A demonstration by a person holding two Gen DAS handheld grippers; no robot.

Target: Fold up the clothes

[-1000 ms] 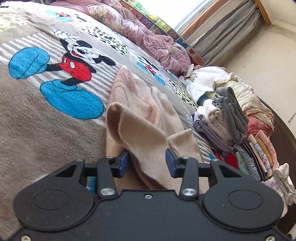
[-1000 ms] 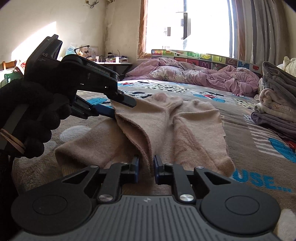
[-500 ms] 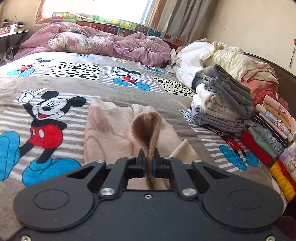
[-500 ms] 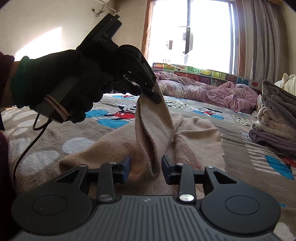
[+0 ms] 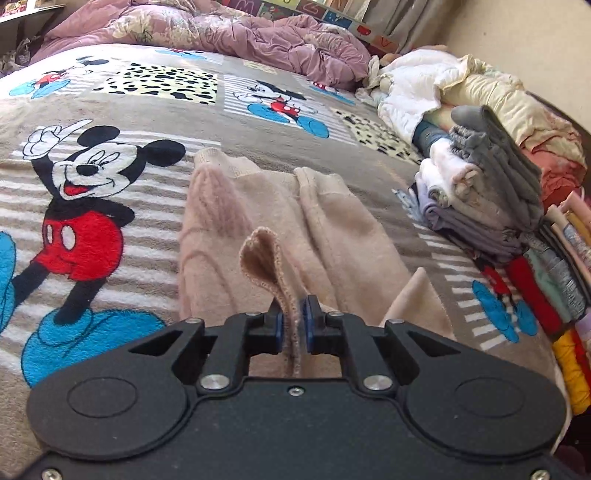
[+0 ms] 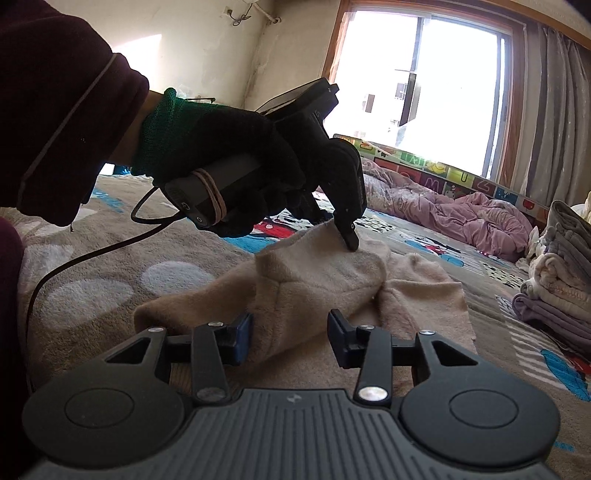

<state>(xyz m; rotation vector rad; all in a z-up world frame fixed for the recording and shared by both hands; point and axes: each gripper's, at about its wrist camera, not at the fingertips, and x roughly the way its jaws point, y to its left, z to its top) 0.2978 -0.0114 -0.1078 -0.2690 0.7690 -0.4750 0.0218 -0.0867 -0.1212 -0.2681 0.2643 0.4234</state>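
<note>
Left wrist view shows me the beige fleece garment (image 5: 332, 236) lying on the Mickey Mouse blanket (image 5: 92, 206), its long axis running away from the camera toward the far end of the bed, the ribbed cuffs pointing that way. A fold of its near edge stands up between the pads of my left gripper (image 5: 294, 321); the jaws are easing apart, yet the fabric sits pinched in the narrow gap and touches both blue pads. From the right wrist view, my right gripper (image 6: 290, 334) hovers low at the near end of the garment with its jaws spread and closing a little; a hump of the cloth lies between them, and I cannot tell whether either pad touches it. The gloved left hand (image 6: 236, 162) holds the other gripper above, its tip pressed down onto the folded-over layer.

To the right of the garment, near but not touching it, sits a stack of folded clothes (image 5: 491, 199) with a grey piece on top, and further right a row of coloured folded items (image 5: 565, 280). Behind lie a white and cream heap (image 5: 443, 92) and a crumpled mauve duvet (image 5: 221, 29) under the window (image 6: 424, 85). A black cable (image 6: 74, 262) trails from the left gripper across the blanket.

Half a second ago the left gripper held the fold lifted high in the air; now it has carried it forward and down, so the cloth is doubled over itself. The right jaws, shut on the hem a second ago, stand apart.
</note>
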